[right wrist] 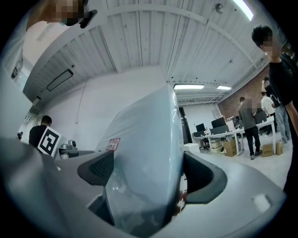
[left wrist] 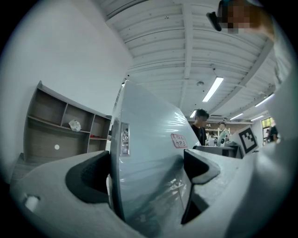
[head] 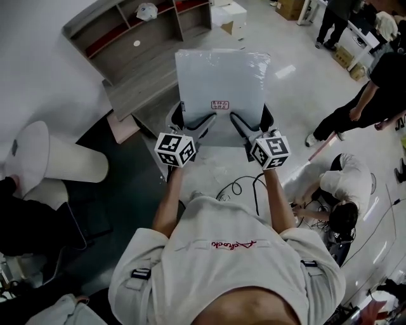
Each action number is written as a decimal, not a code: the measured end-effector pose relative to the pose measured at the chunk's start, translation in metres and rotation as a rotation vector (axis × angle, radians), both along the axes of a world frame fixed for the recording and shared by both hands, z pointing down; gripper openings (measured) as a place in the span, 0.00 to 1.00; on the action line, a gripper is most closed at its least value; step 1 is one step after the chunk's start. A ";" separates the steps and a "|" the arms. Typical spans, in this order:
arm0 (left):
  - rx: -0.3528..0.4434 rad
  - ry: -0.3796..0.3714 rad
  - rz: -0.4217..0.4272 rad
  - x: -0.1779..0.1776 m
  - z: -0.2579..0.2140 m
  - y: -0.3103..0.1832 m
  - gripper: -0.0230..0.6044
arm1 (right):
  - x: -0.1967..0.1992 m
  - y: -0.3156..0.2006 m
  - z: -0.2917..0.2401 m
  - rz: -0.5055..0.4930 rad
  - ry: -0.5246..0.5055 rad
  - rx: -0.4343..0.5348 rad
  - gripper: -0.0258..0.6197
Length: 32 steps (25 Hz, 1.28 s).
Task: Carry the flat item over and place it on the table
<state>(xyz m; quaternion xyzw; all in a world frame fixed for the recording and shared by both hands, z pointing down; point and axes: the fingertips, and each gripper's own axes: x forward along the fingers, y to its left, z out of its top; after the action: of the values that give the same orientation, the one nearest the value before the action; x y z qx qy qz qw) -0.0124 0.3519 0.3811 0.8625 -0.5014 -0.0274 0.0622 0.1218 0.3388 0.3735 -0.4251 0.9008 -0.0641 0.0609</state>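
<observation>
A flat pale blue-grey slab (head: 222,86), wrapped in clear film and bearing a small red-printed label, is held up in front of me. My left gripper (head: 193,122) is shut on its lower left edge and my right gripper (head: 248,122) on its lower right edge. In the left gripper view the slab (left wrist: 146,162) stands edge-on between the dark pads (left wrist: 88,176), a port strip showing on its thin side. In the right gripper view the slab (right wrist: 144,153) fills the gap between the pads (right wrist: 202,179). No table shows in the head view.
A grey open shelf unit (head: 136,35) stands on the floor ahead at left, with cardboard boxes (head: 228,14) behind it. A white rounded seat (head: 47,159) is at left. A crouching person (head: 342,190) and standing people (head: 361,105) are at right. Cables (head: 244,187) lie below.
</observation>
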 end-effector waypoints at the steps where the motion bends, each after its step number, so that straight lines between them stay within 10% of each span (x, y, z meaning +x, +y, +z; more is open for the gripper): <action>1: -0.001 -0.003 -0.004 0.003 0.000 0.000 0.84 | 0.003 -0.001 0.001 -0.002 -0.001 -0.001 0.77; 32: 0.003 0.038 0.022 0.002 0.018 -0.151 0.84 | 0.002 -0.148 0.013 0.022 0.033 0.003 0.77</action>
<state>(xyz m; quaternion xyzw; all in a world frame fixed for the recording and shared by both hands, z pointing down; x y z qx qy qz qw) -0.0101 0.2006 0.3990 0.8673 -0.4907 -0.0437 0.0707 0.1242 0.1904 0.3865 -0.4361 0.8970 -0.0549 0.0474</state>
